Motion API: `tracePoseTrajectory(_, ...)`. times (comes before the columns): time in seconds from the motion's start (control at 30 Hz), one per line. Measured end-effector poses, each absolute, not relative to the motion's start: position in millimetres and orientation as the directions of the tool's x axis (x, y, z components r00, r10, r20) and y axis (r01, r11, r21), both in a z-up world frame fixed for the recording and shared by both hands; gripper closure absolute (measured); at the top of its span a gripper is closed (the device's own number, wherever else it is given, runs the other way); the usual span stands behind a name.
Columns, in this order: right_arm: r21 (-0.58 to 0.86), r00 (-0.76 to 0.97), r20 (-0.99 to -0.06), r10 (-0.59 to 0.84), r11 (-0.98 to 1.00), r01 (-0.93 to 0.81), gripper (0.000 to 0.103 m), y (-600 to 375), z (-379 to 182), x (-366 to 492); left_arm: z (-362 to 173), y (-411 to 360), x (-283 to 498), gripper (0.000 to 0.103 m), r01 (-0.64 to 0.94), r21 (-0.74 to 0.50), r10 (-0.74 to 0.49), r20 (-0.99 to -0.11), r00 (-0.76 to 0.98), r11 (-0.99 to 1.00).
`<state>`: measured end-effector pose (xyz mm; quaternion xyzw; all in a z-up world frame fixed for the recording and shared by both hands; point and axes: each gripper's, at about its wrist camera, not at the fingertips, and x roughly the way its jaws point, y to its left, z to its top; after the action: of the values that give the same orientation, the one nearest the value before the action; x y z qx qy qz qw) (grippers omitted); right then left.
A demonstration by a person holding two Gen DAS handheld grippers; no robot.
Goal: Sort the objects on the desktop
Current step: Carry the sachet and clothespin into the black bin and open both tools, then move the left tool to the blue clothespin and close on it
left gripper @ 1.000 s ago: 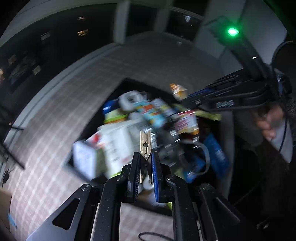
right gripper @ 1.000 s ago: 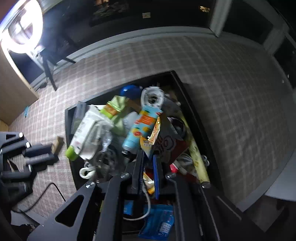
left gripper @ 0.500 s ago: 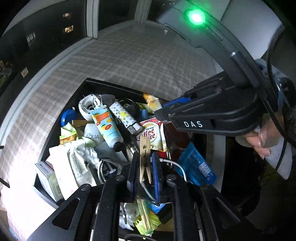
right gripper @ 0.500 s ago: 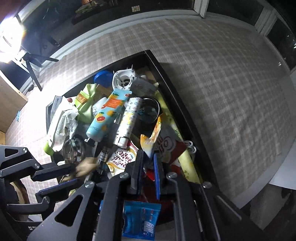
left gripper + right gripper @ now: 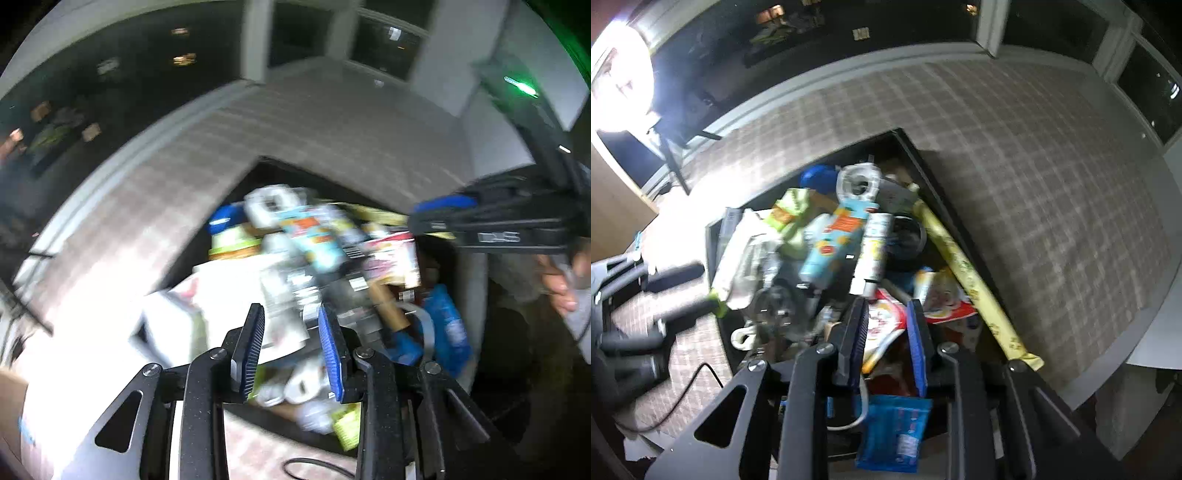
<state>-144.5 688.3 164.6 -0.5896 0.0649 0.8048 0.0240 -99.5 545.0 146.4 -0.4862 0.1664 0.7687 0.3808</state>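
Gone from the left gripper (image 5: 291, 343) is the wooden clothespin (image 5: 386, 304) it pinched a second ago; the peg now lies loose, right of centre in the left wrist view, on the heap inside the black tray (image 5: 295, 173). Its jaws are spreading with nothing pressed between them, only blurred clutter behind. The right gripper (image 5: 886, 339) is parting its jaws too; a red and white snack packet (image 5: 886, 325) shows in the gap, but whether the pads touch it cannot be told. In the right wrist view the tray (image 5: 916, 151) fills the centre of the checked counter (image 5: 1034, 184), holding a light blue tube (image 5: 834, 247), a long yellow roll (image 5: 967, 273) and, at the lower edge, a blue sachet (image 5: 894, 432).
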Motion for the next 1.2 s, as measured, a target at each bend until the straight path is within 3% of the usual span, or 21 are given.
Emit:
tracePoseTrajectory(0.17,0.083,-0.335,-0.940,-0.063,-0.995,-0.046,0.071,651,174,-144,136,457,-133,0.074,-0.608,-0.056,0.319,-0.887,-0.335,-0.792)
tracePoseTrajectory(0.43,0.039,-0.360,-0.931,-0.059,-0.997,0.061,0.068,582,173,-144,97,269,-198,0.074,-0.242,0.047,0.052,-0.920,-0.389,-0.969)
tracePoseTrajectory(0.6,0.019,-0.353,-0.934,-0.053,-0.995,0.099,0.065,545,165,-144,76,160,-228,0.065,-0.021,0.100,-0.085,-0.923,-0.375,-0.995)
tracePoseTrajectory(0.87,0.035,-0.329,-0.942,-0.067,-0.994,0.102,0.064,515,153,-132,49,61,-259,0.061,0.172,0.041,-0.098,-0.937,-0.336,-0.984)
tracePoseTrajectory(1.2,0.031,-0.292,-0.955,-0.046,-0.998,0.056,0.064,519,140,-114,17,48,-281,0.061,0.195,0.000,-0.062,-0.949,-0.309,-0.981)
